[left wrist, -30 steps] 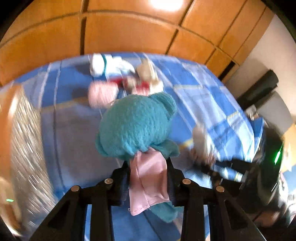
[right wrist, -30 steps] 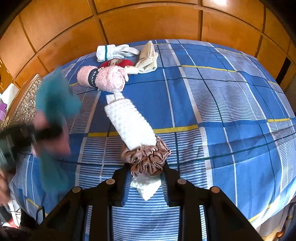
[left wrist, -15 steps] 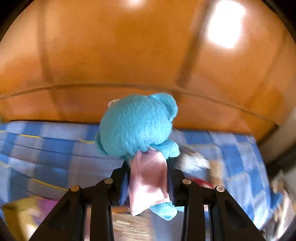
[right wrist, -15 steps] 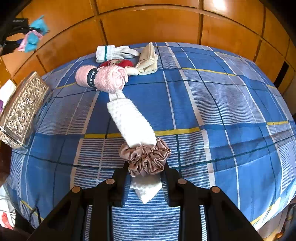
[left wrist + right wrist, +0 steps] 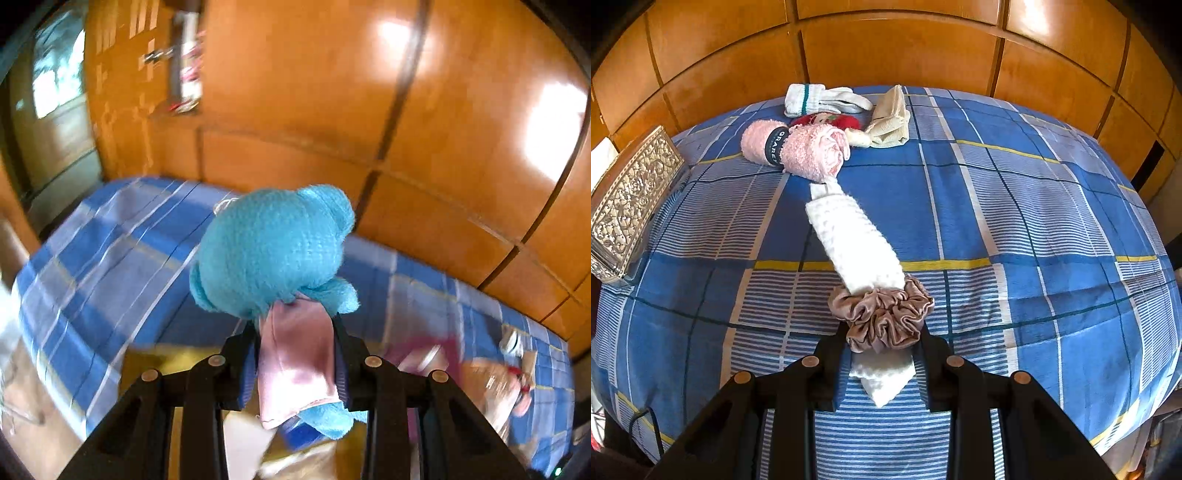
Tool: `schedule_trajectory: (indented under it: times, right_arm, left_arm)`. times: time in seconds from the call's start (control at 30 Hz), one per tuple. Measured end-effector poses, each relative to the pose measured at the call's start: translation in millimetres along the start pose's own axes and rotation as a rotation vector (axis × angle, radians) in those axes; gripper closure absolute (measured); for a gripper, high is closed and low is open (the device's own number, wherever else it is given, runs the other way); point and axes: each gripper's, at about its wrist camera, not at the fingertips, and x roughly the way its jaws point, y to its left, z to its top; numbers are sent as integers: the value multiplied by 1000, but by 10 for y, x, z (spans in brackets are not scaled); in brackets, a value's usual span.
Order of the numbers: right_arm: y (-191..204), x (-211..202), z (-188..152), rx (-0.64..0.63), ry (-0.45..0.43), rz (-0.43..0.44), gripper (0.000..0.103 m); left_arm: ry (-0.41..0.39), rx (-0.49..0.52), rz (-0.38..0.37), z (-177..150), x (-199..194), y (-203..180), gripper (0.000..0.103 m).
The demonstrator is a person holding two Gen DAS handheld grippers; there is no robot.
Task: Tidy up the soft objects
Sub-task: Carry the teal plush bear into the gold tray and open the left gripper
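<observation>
My left gripper (image 5: 295, 350) is shut on a teal plush toy (image 5: 271, 251) by its pink satin cloth (image 5: 295, 365), held in the air above the blue plaid bed (image 5: 110, 258). My right gripper (image 5: 881, 354) is shut on a white knitted cloth (image 5: 857, 243) ringed by a mauve satin scrunchie (image 5: 882, 314); the cloth stretches away over the bed (image 5: 1015, 221). A pink rolled towel (image 5: 798, 149), a white glove (image 5: 820, 98), a red plush item (image 5: 827, 120) and a beige cloth (image 5: 890, 118) lie at the far side.
An ornate silver box (image 5: 628, 199) sits at the bed's left edge. Wooden panelled walls (image 5: 886, 48) rise behind the bed. In the left wrist view, blurred items lie below the gripper and a window (image 5: 55, 74) shows at upper left.
My left gripper has swung left with the teal plush, away from the pile, and now faces the bed's corner. My right gripper has stayed nearly still with the cloth and scrunchie.
</observation>
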Motion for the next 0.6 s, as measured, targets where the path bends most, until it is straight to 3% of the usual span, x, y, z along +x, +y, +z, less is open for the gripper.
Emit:
schedule_trajectory:
  times: [0.13,0.27,0.47,0.6]
  right_arm:
    - [13,1,-9,5,-6,-6,74]
    - [37,1,-24,2,-15,-25,74]
    - [63,5,-11,3,-5,-51,74]
    - [76,10,-5,9,0,-62,74]
  left_arm:
    - [46,-43,-7,-599,-85,386,68]
    - [87,-59,-13,-1265,-192,511,68]
    - [148,-71,-22,-1783,-124,486,67]
    - [171,-55,-33,-1901,-30,382,64]
